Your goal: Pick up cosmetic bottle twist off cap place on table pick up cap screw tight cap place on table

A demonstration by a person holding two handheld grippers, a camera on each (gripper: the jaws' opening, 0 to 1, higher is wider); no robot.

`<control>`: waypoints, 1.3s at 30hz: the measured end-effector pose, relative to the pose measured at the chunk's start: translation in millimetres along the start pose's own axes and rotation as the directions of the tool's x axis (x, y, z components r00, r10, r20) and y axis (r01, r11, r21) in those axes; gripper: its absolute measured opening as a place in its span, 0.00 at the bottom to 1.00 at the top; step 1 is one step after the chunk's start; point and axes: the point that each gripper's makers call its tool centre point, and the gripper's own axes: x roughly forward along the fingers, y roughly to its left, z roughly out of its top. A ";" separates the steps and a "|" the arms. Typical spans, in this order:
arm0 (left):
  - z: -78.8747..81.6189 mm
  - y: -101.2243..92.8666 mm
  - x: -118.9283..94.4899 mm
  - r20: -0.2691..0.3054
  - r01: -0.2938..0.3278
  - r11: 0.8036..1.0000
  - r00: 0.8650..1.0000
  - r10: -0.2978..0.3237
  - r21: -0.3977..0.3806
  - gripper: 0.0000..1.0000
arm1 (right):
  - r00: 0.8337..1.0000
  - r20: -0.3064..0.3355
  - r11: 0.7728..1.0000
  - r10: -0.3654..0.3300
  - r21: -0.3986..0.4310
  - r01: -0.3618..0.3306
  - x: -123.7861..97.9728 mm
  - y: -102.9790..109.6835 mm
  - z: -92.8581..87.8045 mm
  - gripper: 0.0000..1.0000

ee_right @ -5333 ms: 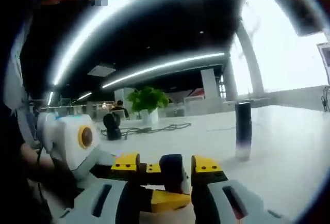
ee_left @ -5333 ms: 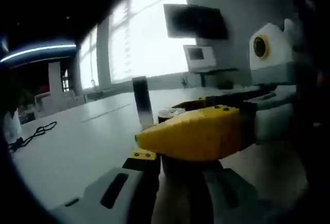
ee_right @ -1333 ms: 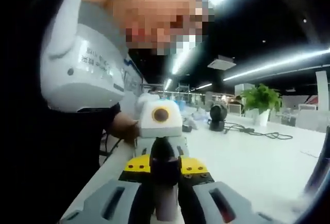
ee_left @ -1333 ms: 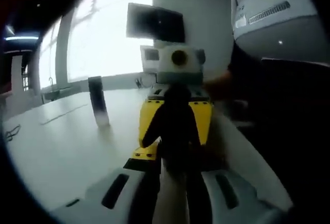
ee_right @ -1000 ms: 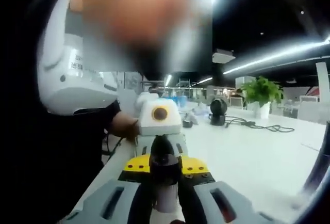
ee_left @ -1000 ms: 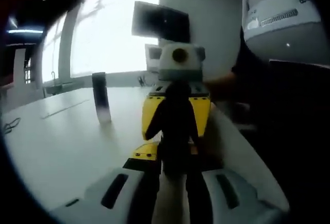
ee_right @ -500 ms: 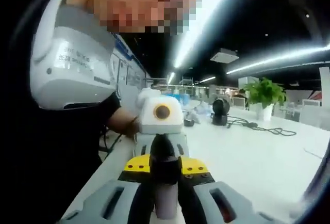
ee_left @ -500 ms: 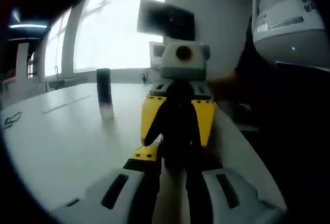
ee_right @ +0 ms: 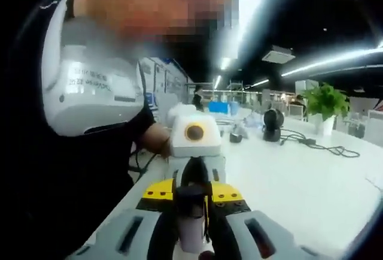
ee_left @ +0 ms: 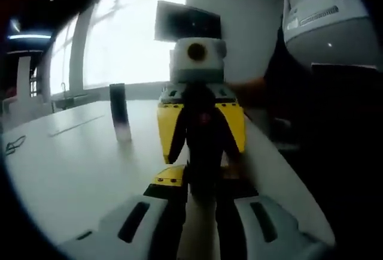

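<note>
In the left gripper view a bottle (ee_left: 119, 111) stands upright on the table (ee_left: 72, 164), left of the right gripper (ee_left: 201, 129), which faces the left gripper (ee_left: 199, 188) across a dark object (ee_left: 203, 152) between them.

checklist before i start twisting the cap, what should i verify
1. Left gripper shut on the dark end of the cosmetic bottle: ok.
2. Right gripper shut on the bottle's pale end: ok.
3. Grippers face each other in line along the bottle: ok.
4. Cap seam clear of both sets of jaws: cannot tell, the jaws hide it.
5. Bare white table below for setting parts down: ok.
6. Second bottle stands upright, apart from the grippers: ok.
</note>
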 end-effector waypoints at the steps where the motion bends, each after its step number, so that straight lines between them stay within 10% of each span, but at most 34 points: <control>1: 0.6 0.0 -0.1 0.002 0.001 1.000 1.000 -0.001 -0.001 0.07 | 1.000 -0.003 1.000 0.002 0.002 -0.002 0.0 -0.1 -0.4 0.14; 25: 0.8 -7.9 0.6 -0.006 0.012 1.000 1.000 -0.012 0.004 0.06 | 0.996 -0.088 1.000 0.006 -0.001 -0.006 0.9 3.2 -16.2 0.17; 39: 5.8 2.4 -2.1 0.017 -0.002 1.000 1.000 0.002 -0.012 0.05 | 0.997 0.011 0.995 -0.078 -0.063 0.079 -3.5 -1.2 0.4 0.11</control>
